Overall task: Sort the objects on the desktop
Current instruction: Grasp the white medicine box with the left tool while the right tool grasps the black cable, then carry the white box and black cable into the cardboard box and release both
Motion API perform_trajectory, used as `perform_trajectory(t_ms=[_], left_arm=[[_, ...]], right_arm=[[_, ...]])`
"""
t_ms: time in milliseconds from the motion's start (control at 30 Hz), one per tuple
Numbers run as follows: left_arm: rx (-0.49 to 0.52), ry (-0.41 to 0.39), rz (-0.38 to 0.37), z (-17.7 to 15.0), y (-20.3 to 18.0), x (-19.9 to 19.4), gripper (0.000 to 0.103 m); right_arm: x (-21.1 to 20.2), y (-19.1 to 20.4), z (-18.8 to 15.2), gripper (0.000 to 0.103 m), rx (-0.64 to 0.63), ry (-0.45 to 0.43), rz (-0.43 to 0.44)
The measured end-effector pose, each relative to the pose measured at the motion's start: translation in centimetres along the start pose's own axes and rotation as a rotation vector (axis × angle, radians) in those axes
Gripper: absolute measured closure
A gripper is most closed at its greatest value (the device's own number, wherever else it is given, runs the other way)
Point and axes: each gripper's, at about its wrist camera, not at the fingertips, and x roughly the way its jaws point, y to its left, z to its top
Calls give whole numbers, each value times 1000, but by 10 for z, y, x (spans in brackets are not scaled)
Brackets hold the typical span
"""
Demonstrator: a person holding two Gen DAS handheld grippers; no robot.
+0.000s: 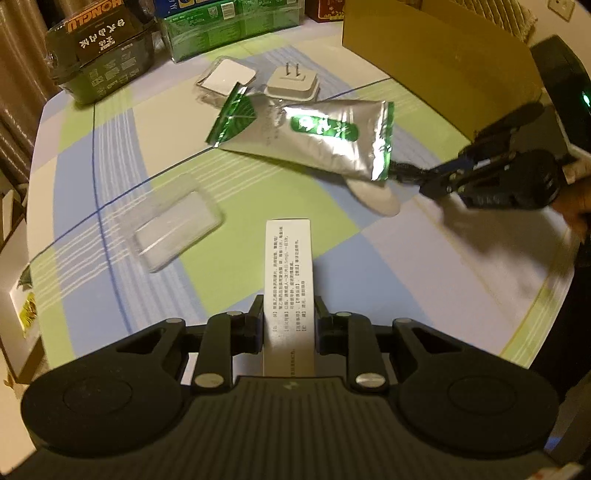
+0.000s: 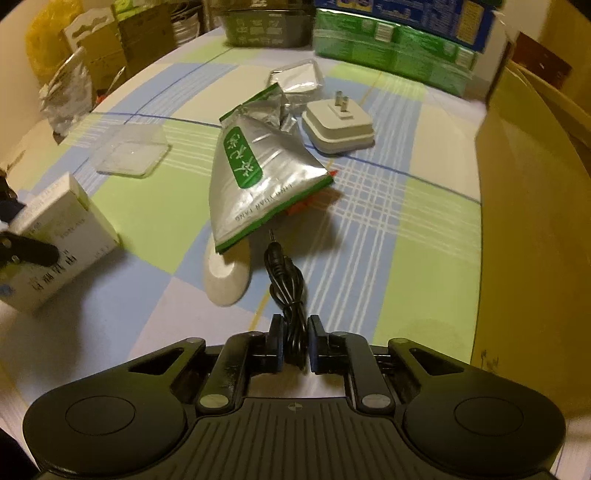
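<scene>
In the left wrist view my left gripper (image 1: 290, 317) is shut on a white printed carton (image 1: 289, 273), held above the checked tablecloth (image 1: 240, 177). My right gripper (image 2: 294, 332) is shut on a black audio cable (image 2: 282, 269) whose plug points at a silver and green foil pouch (image 2: 255, 177). The left view shows the right gripper (image 1: 424, 177) at the pouch's (image 1: 314, 136) near corner. A white oval object (image 2: 225, 277) lies partly under the pouch. The carton (image 2: 62, 236) shows at the right view's left edge.
A white plug adapter (image 1: 293, 83) and a small clear case (image 1: 227, 77) lie beyond the pouch. A clear plastic tray (image 1: 173, 225) sits to the left. An open cardboard box (image 2: 535, 221) stands at the right. Green packs (image 1: 232, 29) line the far edge. Something red (image 2: 299, 206) peeks from under the pouch.
</scene>
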Motion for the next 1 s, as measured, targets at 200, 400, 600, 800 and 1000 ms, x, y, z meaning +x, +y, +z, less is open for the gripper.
perform_trajectory(t_ms=[200,400,600,800,1000], left_arm=[[-43,-24,-27,1,-27,0,83],[-60,-42,-32,4,-50,-9,83],[-77,-61,-21,11,-71,-22,83],[-76,-89,-20,20,-97,-37,83],[-71,-120,-27,35,-123,-52,83]], right_arm=[[-26,-8,-24,94,113,-38,9],[-58,-8,-41,94,175,-83,32],[-90,-8,-53,94,201,-133,38],[-122,-17,-61,94,225,-191,26],[-158,-32,-70,94,239,-254,-13]])
